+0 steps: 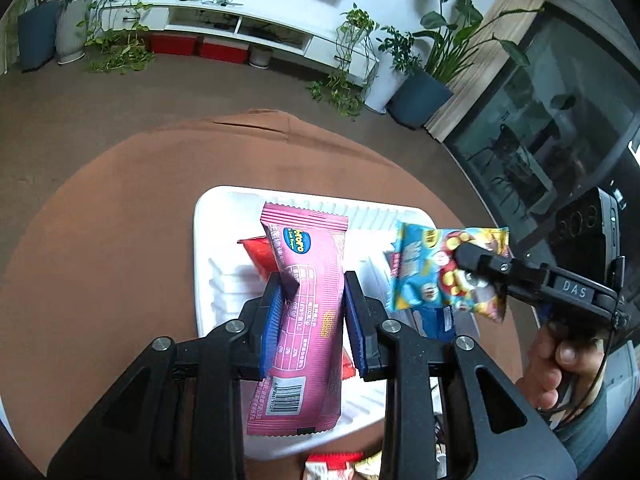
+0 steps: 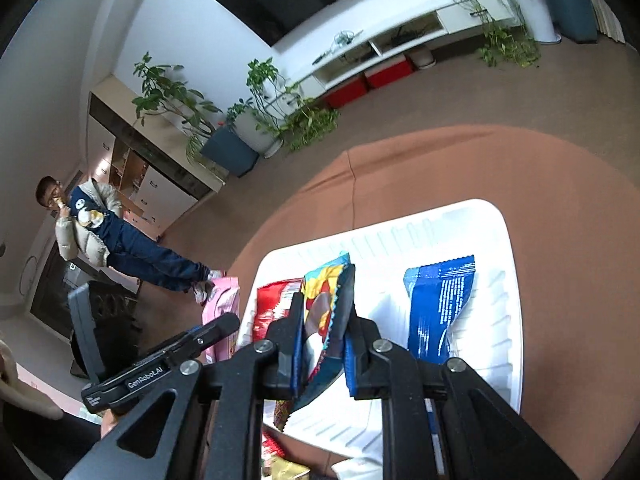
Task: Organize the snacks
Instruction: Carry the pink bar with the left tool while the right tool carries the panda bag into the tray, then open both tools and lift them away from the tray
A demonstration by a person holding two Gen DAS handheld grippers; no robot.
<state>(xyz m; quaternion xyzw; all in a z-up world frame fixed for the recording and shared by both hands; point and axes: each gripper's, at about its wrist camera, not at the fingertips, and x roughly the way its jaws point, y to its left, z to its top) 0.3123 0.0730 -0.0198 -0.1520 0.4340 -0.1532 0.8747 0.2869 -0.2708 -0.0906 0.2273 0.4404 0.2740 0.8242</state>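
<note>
Over the white tray the air is crowded: the left gripper holds a pink packet upright above its middle, and the right gripper reaches in from the side with a colourful packet, the two close together. On the tray floor a red packet and a blue packet take up room; its far end lies bare. The brown cloth around the tray is open
</note>
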